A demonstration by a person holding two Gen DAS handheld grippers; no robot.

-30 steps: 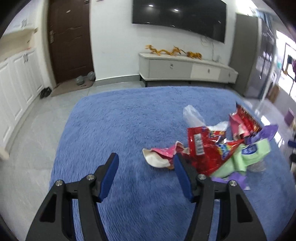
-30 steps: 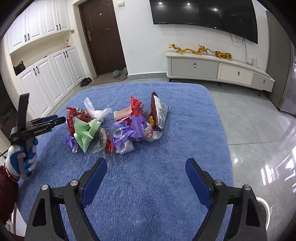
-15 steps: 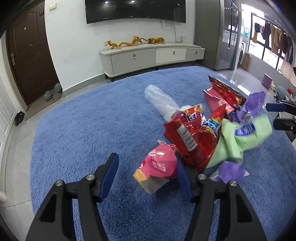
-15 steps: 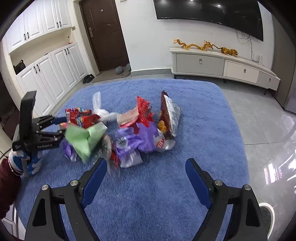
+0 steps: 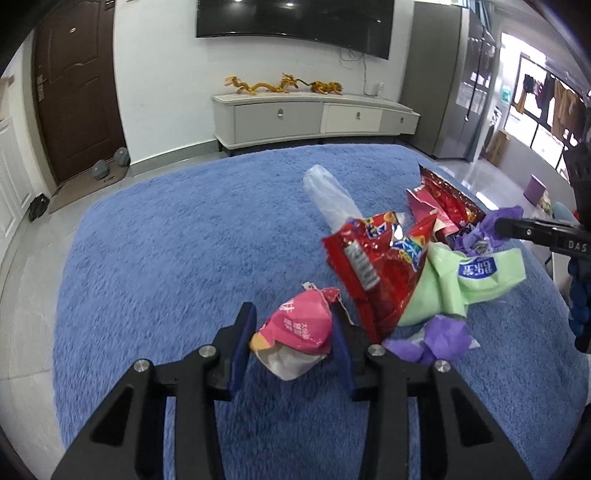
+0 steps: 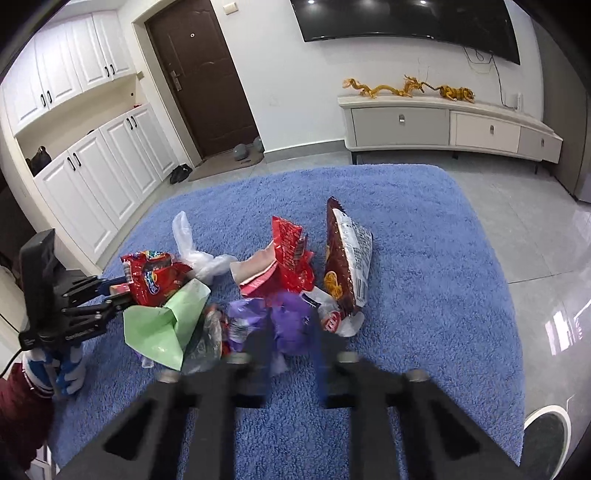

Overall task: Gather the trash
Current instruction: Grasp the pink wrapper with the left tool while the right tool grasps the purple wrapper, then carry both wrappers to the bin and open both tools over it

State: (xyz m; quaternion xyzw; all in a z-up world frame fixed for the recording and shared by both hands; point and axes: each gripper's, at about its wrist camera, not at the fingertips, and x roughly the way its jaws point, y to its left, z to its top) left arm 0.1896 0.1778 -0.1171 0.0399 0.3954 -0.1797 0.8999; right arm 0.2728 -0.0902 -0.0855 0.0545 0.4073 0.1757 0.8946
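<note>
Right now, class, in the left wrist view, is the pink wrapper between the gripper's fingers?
Yes, the pink wrapper sits between the closing left gripper.

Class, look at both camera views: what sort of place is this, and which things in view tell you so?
Most likely a home living room. A large wall-mounted television hangs above a low media cabinet topped with golden dragon figurines, and a shaggy blue rug covers the tiled floor near a brown entrance door.

Shaggy blue pile rug (image 5: 177, 258); glossy crinkled foil red wrapper (image 5: 373, 266); matt green plastic bag (image 6: 166, 325); polished floor tiles (image 6: 546, 236).
</note>
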